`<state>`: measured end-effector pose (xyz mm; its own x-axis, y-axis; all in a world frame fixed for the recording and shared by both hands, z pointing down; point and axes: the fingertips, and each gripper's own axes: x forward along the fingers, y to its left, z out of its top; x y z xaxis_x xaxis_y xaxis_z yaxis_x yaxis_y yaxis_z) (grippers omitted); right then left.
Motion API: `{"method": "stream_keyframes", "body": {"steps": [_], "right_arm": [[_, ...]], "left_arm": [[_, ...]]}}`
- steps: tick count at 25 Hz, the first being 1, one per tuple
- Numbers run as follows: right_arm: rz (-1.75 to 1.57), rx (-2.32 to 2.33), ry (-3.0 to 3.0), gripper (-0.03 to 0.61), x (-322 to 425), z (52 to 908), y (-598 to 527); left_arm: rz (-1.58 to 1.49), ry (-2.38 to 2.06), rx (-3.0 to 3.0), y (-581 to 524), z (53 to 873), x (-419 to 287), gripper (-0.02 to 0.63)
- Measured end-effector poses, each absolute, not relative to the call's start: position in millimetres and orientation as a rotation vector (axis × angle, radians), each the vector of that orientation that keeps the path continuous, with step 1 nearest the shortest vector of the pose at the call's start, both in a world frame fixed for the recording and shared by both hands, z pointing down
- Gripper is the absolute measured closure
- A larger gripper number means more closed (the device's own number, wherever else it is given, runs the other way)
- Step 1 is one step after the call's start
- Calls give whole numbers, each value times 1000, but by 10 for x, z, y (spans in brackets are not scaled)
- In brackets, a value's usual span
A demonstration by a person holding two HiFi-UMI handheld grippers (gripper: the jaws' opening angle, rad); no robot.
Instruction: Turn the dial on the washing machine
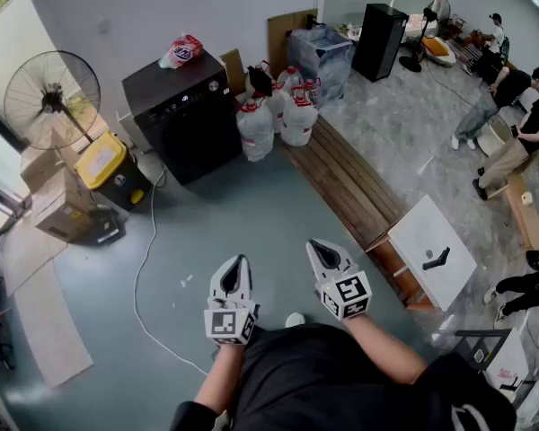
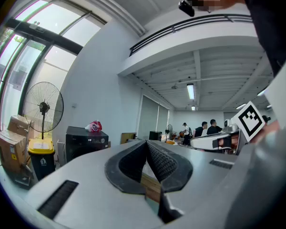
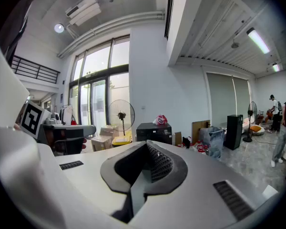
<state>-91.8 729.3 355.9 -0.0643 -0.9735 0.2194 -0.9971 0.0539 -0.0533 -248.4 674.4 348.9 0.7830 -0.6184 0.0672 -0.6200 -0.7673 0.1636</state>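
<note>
"So where's the boxy black washing machine (image 1: 184, 106)?"

"Over against the white wall (image 1: 117, 12), well apart from both grippers. A red-and-white bag (image 1: 181, 50) lies on top of it."

"And the grippers?"

"Side by side at the person's waist. The left gripper (image 1: 238, 263) and right gripper (image 1: 321, 247) each have jaws pressed together, nothing between them."

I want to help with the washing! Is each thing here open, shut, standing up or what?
Left gripper: shut, empty.
Right gripper: shut, empty.
Washing machine: untouched, far from both grippers.
Red bag: lying on the washing machine.
Yellow bin: lid shut.
Fan: standing upright.
Water jugs: standing upright.
</note>
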Motion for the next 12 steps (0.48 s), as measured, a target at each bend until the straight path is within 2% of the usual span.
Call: {"method": "stream_keyframes", "body": {"steps": [12], "right_arm": [[281,2157,-2150,578,-624,3463,7411]], "left_arm": [[-26,-913,2821,6757,3435,-2346,609]]}}
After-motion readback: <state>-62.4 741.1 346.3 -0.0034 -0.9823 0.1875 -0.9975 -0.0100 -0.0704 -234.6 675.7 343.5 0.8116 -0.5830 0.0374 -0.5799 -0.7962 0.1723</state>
